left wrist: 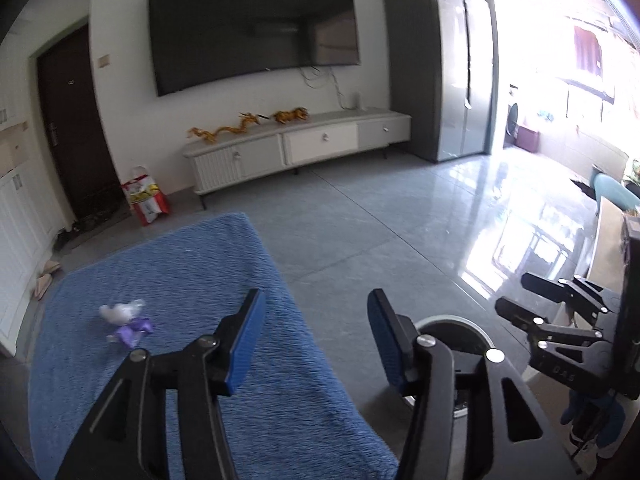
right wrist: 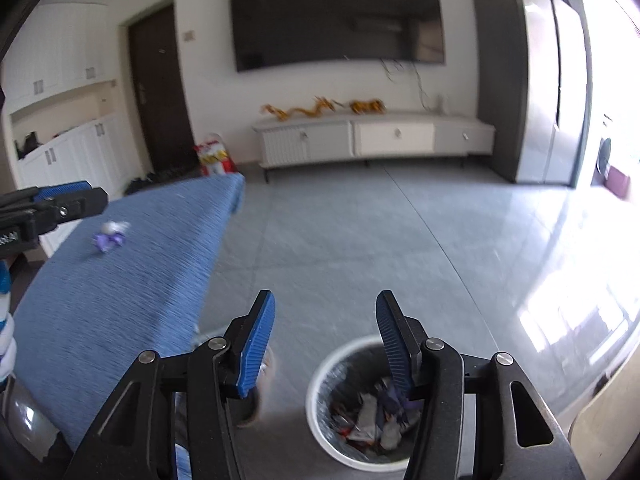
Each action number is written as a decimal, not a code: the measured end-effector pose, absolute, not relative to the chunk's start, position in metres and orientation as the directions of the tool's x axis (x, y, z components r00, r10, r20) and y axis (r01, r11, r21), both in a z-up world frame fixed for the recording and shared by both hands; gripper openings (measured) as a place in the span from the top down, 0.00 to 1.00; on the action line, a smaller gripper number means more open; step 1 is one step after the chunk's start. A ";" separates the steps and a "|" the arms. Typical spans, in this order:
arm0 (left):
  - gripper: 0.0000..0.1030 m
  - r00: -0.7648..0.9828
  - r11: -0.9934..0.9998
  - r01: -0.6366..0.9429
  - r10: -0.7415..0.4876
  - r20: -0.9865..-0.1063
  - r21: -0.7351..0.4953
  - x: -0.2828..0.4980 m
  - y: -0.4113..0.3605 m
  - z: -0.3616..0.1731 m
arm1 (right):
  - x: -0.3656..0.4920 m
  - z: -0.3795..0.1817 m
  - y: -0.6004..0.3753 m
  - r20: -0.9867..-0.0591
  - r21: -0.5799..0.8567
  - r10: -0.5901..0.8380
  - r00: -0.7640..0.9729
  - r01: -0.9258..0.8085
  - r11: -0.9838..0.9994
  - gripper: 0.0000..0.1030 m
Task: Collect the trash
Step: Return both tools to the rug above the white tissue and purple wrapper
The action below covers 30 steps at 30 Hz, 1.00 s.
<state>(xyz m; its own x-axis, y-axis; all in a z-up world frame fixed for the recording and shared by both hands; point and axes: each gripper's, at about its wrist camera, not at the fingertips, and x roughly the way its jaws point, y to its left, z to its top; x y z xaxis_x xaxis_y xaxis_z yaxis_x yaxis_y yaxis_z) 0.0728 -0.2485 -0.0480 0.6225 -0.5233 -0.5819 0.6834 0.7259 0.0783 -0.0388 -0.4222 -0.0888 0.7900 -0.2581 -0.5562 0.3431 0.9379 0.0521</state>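
Note:
A crumpled purple and white wrapper (left wrist: 126,322) (right wrist: 110,234) lies on the blue cloth-covered table (left wrist: 208,264) (right wrist: 132,292). My left gripper (left wrist: 316,308) hangs open and empty over the table's right edge, right of the wrapper. On the floor beside the table stands a round white-rimmed bin (right wrist: 320,376) (left wrist: 452,326) with several wrappers (right wrist: 372,416) inside. My right gripper (right wrist: 326,304) is open and empty above the bin's near side; it also shows in the left wrist view (left wrist: 516,296). One blue finger (right wrist: 64,190) of the left gripper reaches in from the left edge.
Grey tiled floor (right wrist: 360,240) stretches to a white TV cabinet (left wrist: 304,148) under a wall TV (left wrist: 252,32). A tall grey cupboard (left wrist: 440,68) stands at the right, and a red and white bag (left wrist: 146,196) by the dark door. A wooden tabletop edge (right wrist: 604,420) is at the near right.

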 end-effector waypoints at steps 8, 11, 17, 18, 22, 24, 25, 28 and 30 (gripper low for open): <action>0.44 0.744 0.826 0.556 -0.447 -0.497 0.089 0.075 -0.171 -0.022 | -0.024 -0.057 -0.374 -0.504 0.032 -0.192 0.842 0.241 0.970 0.45; 0.41 0.777 0.851 0.516 -0.418 -0.471 0.096 0.074 -0.147 -0.016 | -0.019 -0.049 -0.355 -0.493 0.030 -0.163 0.854 0.204 0.978 0.44; 0.39 0.821 0.898 0.436 -0.370 -0.436 0.059 0.073 -0.092 -0.005 | -0.010 -0.031 -0.317 -0.468 -0.016 -0.119 0.875 0.127 0.992 0.43; 0.39 0.828 0.907 0.420 -0.362 -0.429 0.045 0.073 -0.081 -0.003 | -0.008 -0.027 -0.309 -0.464 -0.028 -0.112 0.879 0.111 0.993 0.42; 0.38 0.847 0.929 0.371 -0.337 -0.411 0.002 0.073 -0.046 0.000 | -0.004 -0.015 -0.279 -0.453 -0.072 -0.085 0.888 0.059 0.996 0.42; 0.38 0.857 0.938 0.346 -0.323 -0.402 -0.016 0.072 -0.027 -0.001 | -0.002 -0.009 -0.263 -0.447 -0.096 -0.069 0.892 0.029 0.995 0.42; 0.37 0.861 0.943 0.333 -0.314 -0.401 -0.022 0.072 -0.019 -0.002 | -0.001 -0.007 -0.256 -0.445 -0.105 -0.063 0.893 0.017 0.994 0.42; 0.37 0.868 0.954 0.295 -0.291 -0.401 -0.053 0.072 0.009 -0.007 | 0.004 0.001 -0.233 -0.445 -0.134 -0.038 0.895 -0.024 0.991 0.41; 0.37 0.874 0.961 0.270 -0.273 -0.402 -0.067 0.075 0.024 -0.009 | 0.007 0.004 -0.217 -0.445 -0.154 -0.024 0.895 -0.050 0.987 0.41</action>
<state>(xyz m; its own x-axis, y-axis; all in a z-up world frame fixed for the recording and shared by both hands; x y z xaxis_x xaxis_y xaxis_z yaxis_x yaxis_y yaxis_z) 0.0754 0.0235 -0.0094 0.8740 -0.2735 -0.4017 0.2699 0.9606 -0.0668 0.0069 -0.2175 0.0045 0.8952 -0.0242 -0.4450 -0.0497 0.9869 -0.1537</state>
